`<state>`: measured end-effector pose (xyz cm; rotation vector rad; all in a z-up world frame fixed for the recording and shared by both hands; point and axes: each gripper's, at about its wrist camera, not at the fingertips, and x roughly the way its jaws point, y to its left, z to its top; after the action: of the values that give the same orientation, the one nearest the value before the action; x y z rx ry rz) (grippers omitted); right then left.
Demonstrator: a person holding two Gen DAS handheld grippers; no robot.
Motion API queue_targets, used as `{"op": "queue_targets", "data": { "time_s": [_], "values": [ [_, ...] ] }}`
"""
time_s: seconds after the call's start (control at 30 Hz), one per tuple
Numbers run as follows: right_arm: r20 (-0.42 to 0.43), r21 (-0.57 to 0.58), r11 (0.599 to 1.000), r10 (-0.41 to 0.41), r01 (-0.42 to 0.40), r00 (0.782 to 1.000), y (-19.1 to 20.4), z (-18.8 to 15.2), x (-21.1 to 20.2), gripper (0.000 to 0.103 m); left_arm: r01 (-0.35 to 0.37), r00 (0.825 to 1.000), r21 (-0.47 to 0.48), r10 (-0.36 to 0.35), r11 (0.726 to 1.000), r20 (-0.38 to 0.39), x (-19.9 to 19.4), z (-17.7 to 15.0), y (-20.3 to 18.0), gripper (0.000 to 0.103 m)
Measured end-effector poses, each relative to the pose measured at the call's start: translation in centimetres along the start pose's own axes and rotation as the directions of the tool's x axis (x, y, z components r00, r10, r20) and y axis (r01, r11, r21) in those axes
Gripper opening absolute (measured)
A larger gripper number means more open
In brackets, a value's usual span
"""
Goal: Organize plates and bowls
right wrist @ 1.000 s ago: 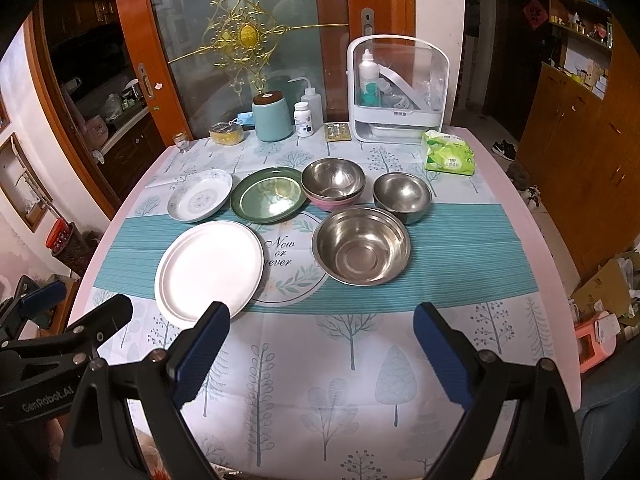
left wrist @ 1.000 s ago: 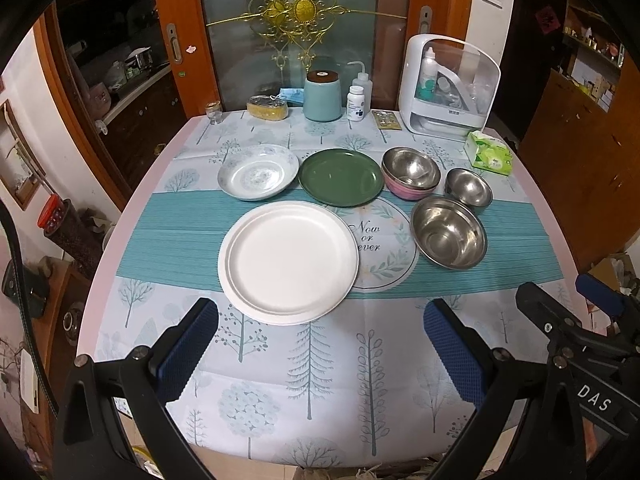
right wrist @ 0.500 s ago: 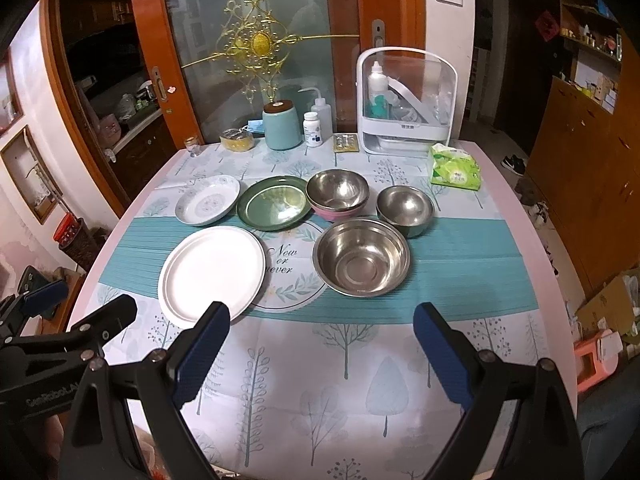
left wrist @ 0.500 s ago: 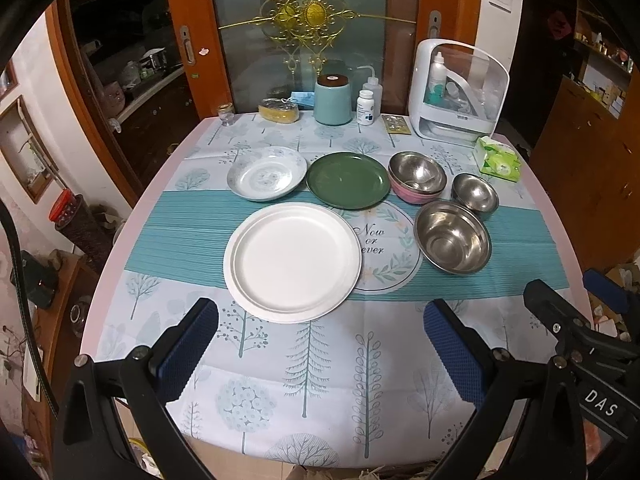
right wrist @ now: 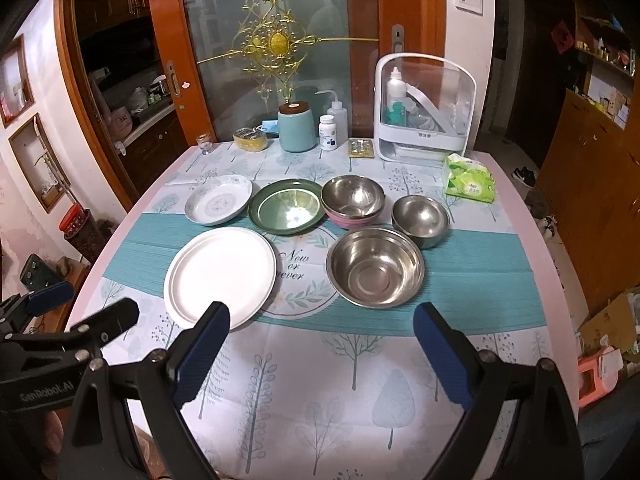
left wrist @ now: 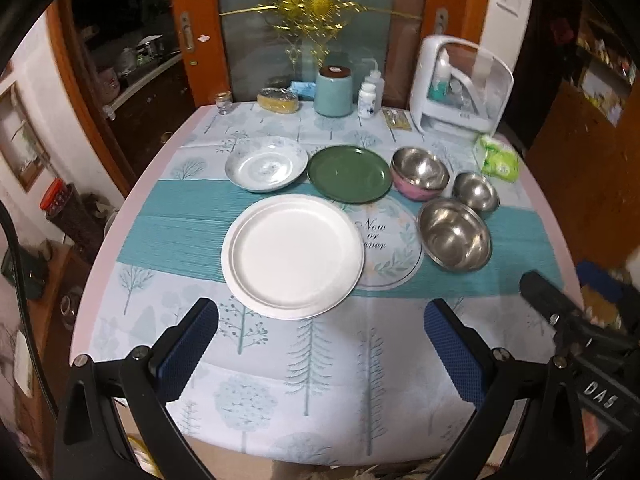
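A large white plate (left wrist: 293,251) (right wrist: 221,276) lies on the teal runner. Behind it are a floral plate (left wrist: 266,168) (right wrist: 219,204) and a green plate (left wrist: 349,178) (right wrist: 286,211). To the right stand a large steel bowl (left wrist: 454,237) (right wrist: 375,272), a small steel bowl (left wrist: 476,191) (right wrist: 421,220), and a steel bowl nested in a pink bowl (left wrist: 419,173) (right wrist: 353,200). My left gripper (left wrist: 320,344) is open and empty above the table's near edge, in front of the white plate. My right gripper (right wrist: 322,344) is open and empty, in front of the large steel bowl.
At the table's far edge stand a teal canister (right wrist: 297,127), a pill bottle (right wrist: 328,132), a squeeze bottle (right wrist: 339,114), a white case (right wrist: 425,112), a sponge (right wrist: 250,139) and a tissue pack (right wrist: 469,179). A glass door is behind the table; wooden cabinets are on the right.
Both grippers have shifted a little, first back from the table, then nearer it again. Both stay open and empty. The dishes have not moved.
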<state>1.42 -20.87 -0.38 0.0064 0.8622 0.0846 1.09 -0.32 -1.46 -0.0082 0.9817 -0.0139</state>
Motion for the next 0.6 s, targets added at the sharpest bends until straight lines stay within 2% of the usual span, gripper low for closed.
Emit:
{"op": "queue_targets", "data": {
  "time_s": [0.33, 0.6],
  "values": [
    [-0.016, 0.058, 0.997, -0.056, 0.057, 0.998, 4.0, 1.2, 1.4, 0.095, 0.044, 0.999, 0.090, -0.047, 0.995, 0.027, 1.2, 2.4, 4.6, 0.102],
    [-0.063, 0.104, 0.990, -0.091, 0.097, 0.994, 7.3, 1.5, 4.3, 0.093, 0.016, 0.999, 0.073, -0.019, 0.997, 0.029, 5.2, 5.8, 10.7, 0.102]
  ]
}}
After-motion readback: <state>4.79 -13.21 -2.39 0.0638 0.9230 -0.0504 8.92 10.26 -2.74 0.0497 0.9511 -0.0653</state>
